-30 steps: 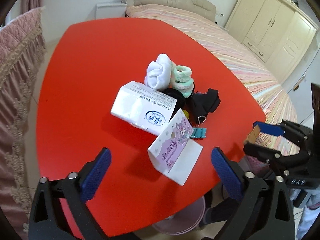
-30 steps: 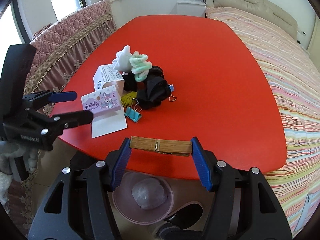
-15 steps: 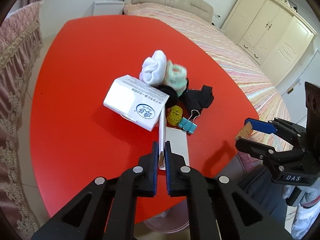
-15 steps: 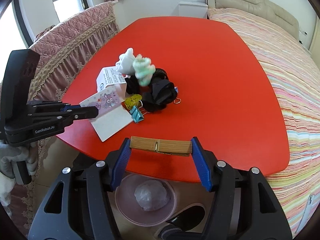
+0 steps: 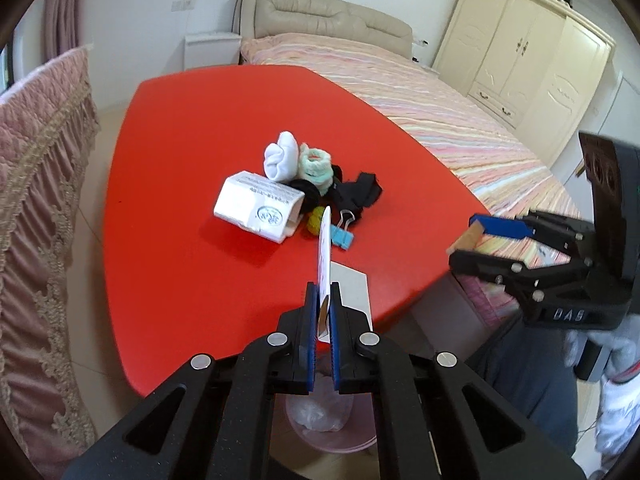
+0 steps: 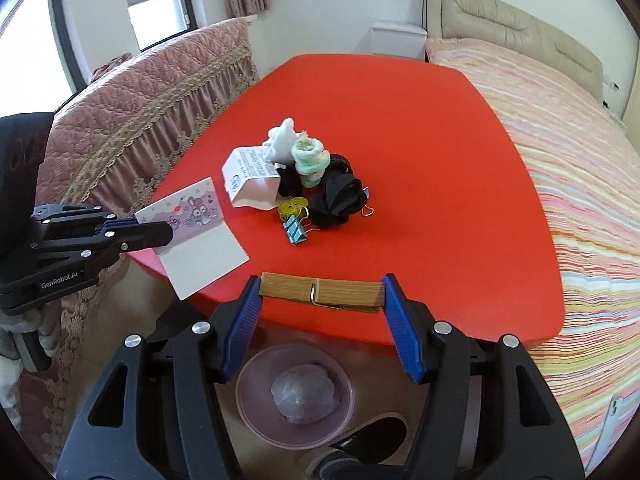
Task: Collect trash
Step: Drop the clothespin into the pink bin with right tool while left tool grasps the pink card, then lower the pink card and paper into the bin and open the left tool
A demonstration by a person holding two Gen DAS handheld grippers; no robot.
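Clamping a rabbit-printed card (image 6: 188, 220), the "GenRobot.AI" left gripper (image 5: 324, 300); the "DAS" right gripper (image 6: 322, 294) grips a wooden clothespin (image 6: 320, 290).

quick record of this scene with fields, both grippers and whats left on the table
left gripper: shut on folded purple-and-white paper card, lifted at the table edge
right gripper: shut on wooden clothespin
red table: white carton, white sock, mint scrunchie, black cloth, teal binder clip
pink bin: on the floor below the near table edge

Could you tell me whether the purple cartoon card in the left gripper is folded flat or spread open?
Spread open: the purple cartoon card stands up from its plain white flap, pinched by the left gripper.
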